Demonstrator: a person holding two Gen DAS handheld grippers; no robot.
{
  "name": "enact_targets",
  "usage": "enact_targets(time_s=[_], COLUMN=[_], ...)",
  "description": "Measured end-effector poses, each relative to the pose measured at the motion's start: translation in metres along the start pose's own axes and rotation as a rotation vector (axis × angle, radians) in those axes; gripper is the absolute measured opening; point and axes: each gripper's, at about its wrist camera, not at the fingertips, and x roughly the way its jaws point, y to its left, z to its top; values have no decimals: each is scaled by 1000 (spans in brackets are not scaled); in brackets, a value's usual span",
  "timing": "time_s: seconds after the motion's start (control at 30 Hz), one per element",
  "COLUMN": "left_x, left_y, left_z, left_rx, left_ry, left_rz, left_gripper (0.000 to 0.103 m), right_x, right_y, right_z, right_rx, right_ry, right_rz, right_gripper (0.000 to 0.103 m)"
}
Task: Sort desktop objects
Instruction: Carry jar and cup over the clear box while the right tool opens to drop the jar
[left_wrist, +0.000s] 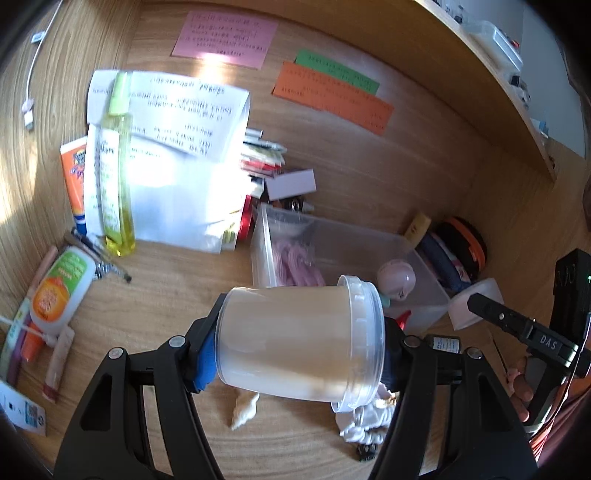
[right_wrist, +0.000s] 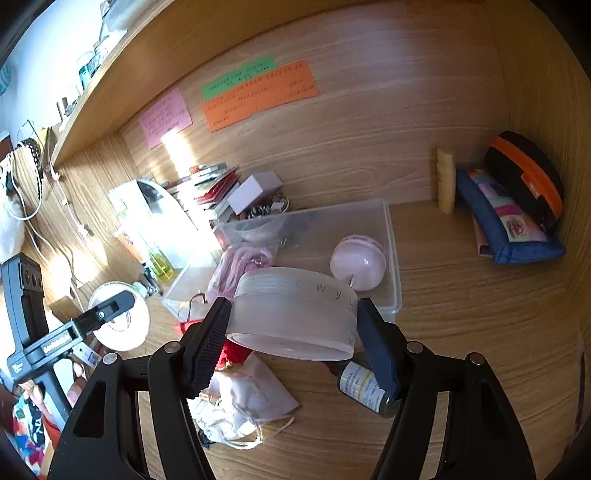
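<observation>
My left gripper (left_wrist: 299, 350) is shut on a translucent plastic jar (left_wrist: 299, 343), held on its side above the desk with its open mouth to the right. My right gripper (right_wrist: 291, 325) is shut on the jar's frosted round lid (right_wrist: 295, 314), held tilted in front of a clear plastic bin (right_wrist: 391, 236). The bin (left_wrist: 424, 258) holds a pink ball (right_wrist: 358, 262) and a pink cord bundle (right_wrist: 240, 266). The right gripper shows at the right edge of the left wrist view (left_wrist: 484, 304). The jar's mouth (right_wrist: 118, 317) shows at the left of the right wrist view.
White pouches (right_wrist: 251, 402), a small bottle (right_wrist: 369, 387) and a red item lie under the grippers. Left lie papers (left_wrist: 177, 147), a yellow bottle (left_wrist: 118, 166), tubes and pens. A blue pencil case (right_wrist: 506, 221) and an orange-black case (right_wrist: 528, 177) stand at the right wall.
</observation>
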Motion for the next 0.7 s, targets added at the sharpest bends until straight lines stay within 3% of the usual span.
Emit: enact_targets(time_s=[0.7], left_x=[47], left_y=[-21], left_z=[44], left_rx=[46], left_ry=[22], left_rz=[-32], left_gripper=[66], right_x=[29], right_y=[-7], right_z=[31], right_rx=[-16], right_ry=[9], right_rz=[6], right_gripper=[65])
